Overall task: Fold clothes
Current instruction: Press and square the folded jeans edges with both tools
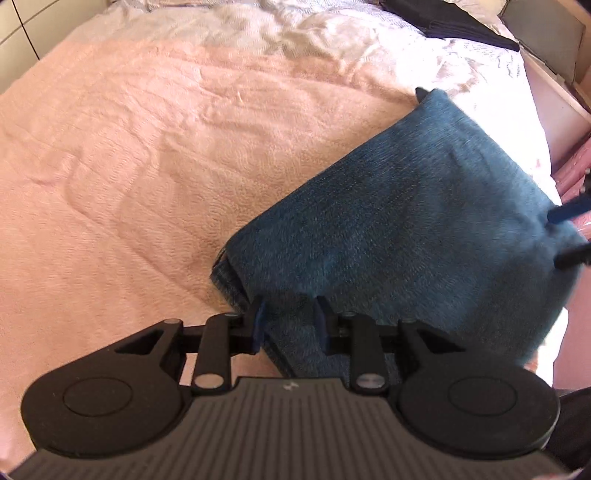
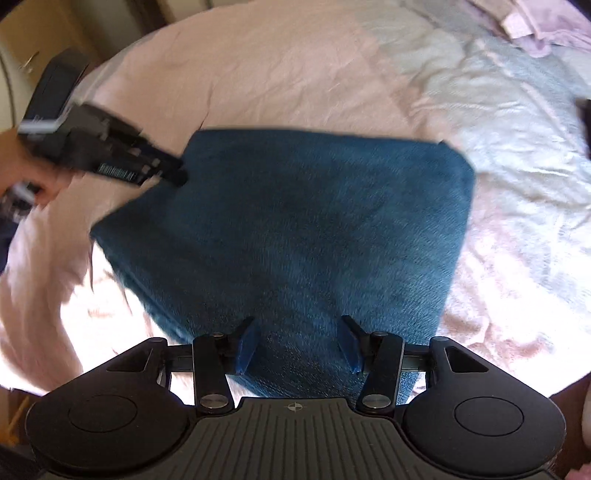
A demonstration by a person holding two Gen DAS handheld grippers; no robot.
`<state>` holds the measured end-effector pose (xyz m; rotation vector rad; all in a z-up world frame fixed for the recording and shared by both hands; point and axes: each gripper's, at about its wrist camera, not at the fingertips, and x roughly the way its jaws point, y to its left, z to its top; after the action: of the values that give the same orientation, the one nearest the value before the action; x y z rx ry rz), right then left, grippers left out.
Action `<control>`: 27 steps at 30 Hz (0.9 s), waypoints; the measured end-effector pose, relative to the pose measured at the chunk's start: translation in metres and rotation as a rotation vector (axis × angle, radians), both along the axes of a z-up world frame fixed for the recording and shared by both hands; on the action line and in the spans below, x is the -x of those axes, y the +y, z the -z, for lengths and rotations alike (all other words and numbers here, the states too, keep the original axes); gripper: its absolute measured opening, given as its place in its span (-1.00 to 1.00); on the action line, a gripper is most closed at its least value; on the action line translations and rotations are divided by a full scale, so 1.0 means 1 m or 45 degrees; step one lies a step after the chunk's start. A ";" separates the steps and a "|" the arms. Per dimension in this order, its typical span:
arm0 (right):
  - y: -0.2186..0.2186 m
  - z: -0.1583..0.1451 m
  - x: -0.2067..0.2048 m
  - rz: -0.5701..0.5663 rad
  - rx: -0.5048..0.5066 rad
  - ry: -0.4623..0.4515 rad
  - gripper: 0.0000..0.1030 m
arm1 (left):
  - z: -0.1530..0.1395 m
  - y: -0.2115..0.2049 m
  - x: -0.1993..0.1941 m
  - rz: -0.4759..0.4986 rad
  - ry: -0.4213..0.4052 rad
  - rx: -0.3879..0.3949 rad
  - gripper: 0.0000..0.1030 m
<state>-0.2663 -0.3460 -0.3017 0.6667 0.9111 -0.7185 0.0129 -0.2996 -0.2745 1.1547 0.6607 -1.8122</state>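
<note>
In the left wrist view, the left gripper (image 1: 289,325) fills the bottom of the frame, its two blue-padded fingers spread with a gap between them. The near edge of the folded blue jeans (image 1: 399,236) runs into that gap; whether the pads touch the denim cannot be told. The jeans lie as a folded slab from the lower centre up toward the upper right, on the pink bedspread (image 1: 147,166) that covers the bed. At the right edge of the frame, the two dark finger ends of the right gripper (image 1: 570,232) reach onto the far side of the jeans. A dark folded garment (image 1: 450,26) sits at the top right of the frame.

In the right wrist view, the right gripper (image 2: 297,345) sits at the bottom centre, fingers spread wide over the near edge of the jeans (image 2: 295,229), which fill the middle of the frame. The picture is blurred. At the upper left, the left gripper (image 2: 173,171) meets the far left corner of the jeans, with a hand (image 2: 33,177) behind it. The bedspread (image 2: 498,147) is rumpled to the right.
</note>
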 end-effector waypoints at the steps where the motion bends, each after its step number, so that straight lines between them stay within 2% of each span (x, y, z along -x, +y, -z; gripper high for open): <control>1: 0.004 -0.008 0.000 0.022 0.015 -0.016 0.00 | -0.009 0.006 -0.001 -0.001 0.036 0.001 -0.57; 4: 0.015 -0.021 -0.004 0.051 0.004 -0.040 0.00 | -0.020 0.026 0.003 0.011 0.106 -0.080 -0.56; 7: 0.019 -0.003 -0.015 0.055 -0.113 0.009 0.00 | -0.002 0.040 0.017 0.066 0.059 -0.149 -0.57; 10: 0.016 0.014 -0.023 0.049 -0.144 0.056 0.00 | 0.009 0.043 0.020 0.044 0.061 -0.138 -0.57; 24: 0.013 0.023 -0.028 -0.004 -0.144 0.097 0.03 | 0.014 0.048 0.018 0.053 0.064 -0.122 -0.57; 27: 0.015 0.020 -0.024 0.014 -0.145 0.074 0.03 | 0.015 0.048 0.019 0.054 0.060 -0.118 -0.57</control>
<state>-0.2419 -0.3315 -0.3214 0.7549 1.0082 -0.7027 -0.0066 -0.2517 -0.2894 1.1978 0.7597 -1.8658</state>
